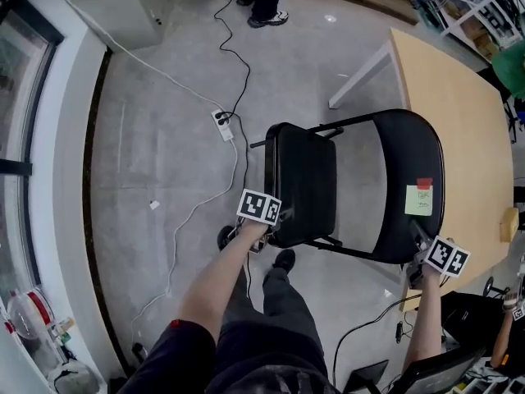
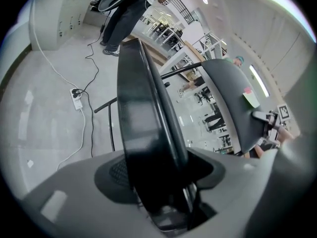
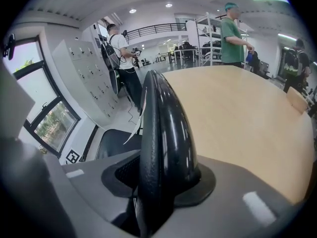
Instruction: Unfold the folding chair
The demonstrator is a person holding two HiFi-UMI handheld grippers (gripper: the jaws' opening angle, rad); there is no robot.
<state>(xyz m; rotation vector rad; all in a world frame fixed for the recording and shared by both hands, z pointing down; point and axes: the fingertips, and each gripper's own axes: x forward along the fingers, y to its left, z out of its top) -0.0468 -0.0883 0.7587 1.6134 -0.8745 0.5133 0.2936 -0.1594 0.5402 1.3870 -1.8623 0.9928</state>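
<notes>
Two grippers are working one black folding chair [image 1: 385, 130], which is standing half-open on the grey floor [image 1: 164, 138] beside the wooden table [image 1: 467, 113]. Its seat [image 1: 302, 179] is lying left of the backrest [image 1: 406, 220], both running away from the person. The left gripper [image 1: 267, 224] is clamping the seat's near edge and the right gripper [image 1: 422, 253] is pinching the backrest's near rim, so parting them looks next.
</notes>
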